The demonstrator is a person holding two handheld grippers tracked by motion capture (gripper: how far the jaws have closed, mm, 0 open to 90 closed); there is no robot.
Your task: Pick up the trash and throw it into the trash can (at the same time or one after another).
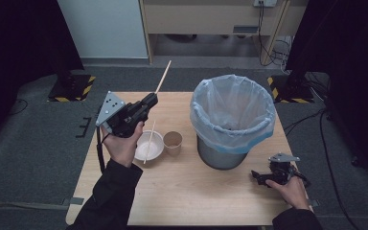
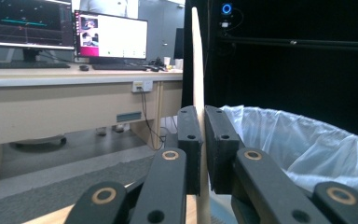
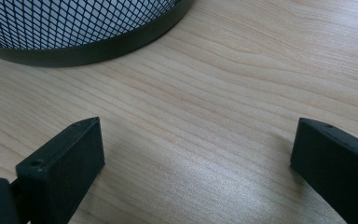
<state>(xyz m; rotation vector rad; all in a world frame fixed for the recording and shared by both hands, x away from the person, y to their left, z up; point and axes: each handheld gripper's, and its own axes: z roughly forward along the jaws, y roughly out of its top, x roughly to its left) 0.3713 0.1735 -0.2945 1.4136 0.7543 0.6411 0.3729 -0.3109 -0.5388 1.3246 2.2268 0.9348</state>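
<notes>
My left gripper (image 1: 152, 100) is raised above the table's left part, shut on a thin wooden chopstick (image 1: 163, 78) that slants up and away from its tips. In the left gripper view the chopstick (image 2: 197, 65) stands upright, pinched between the two black pads of that gripper (image 2: 203, 110). A second chopstick (image 1: 149, 140) leans in a white bowl (image 1: 154, 148) just below the hand. My right gripper (image 1: 255, 176) rests low at the table's right front, open with nothing between its fingers. In the right gripper view this gripper (image 3: 196, 135) has its jaws spread wide over bare wood.
A mesh bin with a pale plastic liner (image 1: 232, 120) stands right of centre; its liner (image 2: 303, 144) and base (image 3: 74, 32) show close by. A brown paper cup (image 1: 173, 142) sits beside the bowl. The wooden table (image 1: 191, 191) has dark floor mats around it.
</notes>
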